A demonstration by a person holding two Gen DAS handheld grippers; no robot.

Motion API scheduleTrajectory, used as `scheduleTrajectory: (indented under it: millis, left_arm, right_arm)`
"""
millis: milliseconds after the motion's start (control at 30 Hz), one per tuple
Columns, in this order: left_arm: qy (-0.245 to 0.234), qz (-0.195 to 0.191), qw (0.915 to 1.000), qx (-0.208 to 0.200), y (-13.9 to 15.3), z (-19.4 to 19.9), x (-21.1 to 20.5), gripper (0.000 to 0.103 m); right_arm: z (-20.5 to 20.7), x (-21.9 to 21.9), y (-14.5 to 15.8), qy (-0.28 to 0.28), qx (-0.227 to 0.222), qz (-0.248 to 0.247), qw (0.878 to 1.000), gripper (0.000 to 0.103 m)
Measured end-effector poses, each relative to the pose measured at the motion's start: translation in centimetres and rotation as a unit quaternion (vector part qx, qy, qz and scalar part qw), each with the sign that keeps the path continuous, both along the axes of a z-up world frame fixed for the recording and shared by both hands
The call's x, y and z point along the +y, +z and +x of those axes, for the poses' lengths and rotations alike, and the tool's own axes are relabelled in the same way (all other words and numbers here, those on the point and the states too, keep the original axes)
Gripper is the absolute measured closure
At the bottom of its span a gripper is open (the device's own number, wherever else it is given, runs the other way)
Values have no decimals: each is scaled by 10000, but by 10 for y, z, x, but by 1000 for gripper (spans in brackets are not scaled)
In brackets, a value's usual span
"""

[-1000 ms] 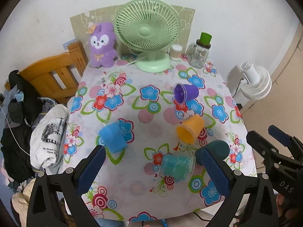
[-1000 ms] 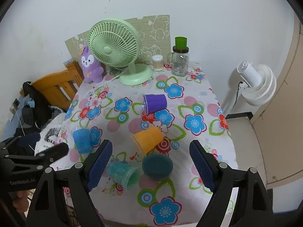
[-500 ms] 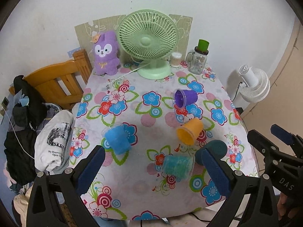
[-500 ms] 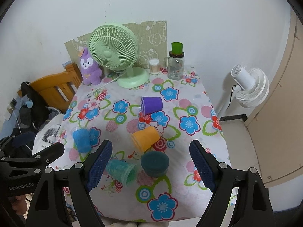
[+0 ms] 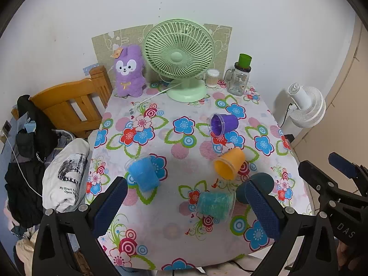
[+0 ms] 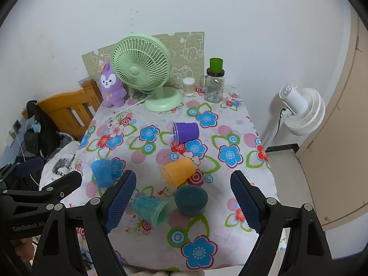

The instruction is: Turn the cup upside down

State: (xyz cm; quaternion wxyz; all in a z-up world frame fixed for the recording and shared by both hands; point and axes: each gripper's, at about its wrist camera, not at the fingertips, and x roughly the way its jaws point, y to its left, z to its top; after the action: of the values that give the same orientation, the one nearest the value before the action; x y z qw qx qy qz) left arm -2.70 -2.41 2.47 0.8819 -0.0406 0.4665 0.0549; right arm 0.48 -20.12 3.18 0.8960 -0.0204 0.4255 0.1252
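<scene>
Several plastic cups are on the floral tablecloth. A purple cup, an orange cup and a teal cup lie on their sides. A blue cup stands tilted at the left. A dark teal cup stands upside down at the front right. My left gripper and right gripper are both open and empty, held above the table's near edge.
A green desk fan, a purple plush rabbit, a glass jar with a green cup on it and a small tub line the back edge. A wooden chair and clothes are left; a white floor fan is right.
Both grippers have pulled back and up from the table, so it shows smaller and farther. The cups have not moved. Both grippers stay open.
</scene>
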Motion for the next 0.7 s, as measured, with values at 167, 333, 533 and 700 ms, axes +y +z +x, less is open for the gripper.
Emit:
scheduleTrajectory:
  millis: [167, 333, 533, 700]
  left_arm:
    - [14, -52, 10000, 30, 0, 0, 1, 0]
    - [47, -67, 9999, 83, 0, 0, 1, 0]
    - [63, -25, 9999, 84, 1, 1, 3, 0]
    - [16, 13, 10000, 70, 1, 1, 3, 0]
  right_arm:
    - [0, 0, 0, 2, 40, 4, 10000, 17]
    - [0, 0, 0, -19, 40, -10, 10000, 17]
    - [1, -1, 0, -20, 61, -29, 10000, 17]
    - [1, -1, 0, -19, 73, -21, 10000, 17]
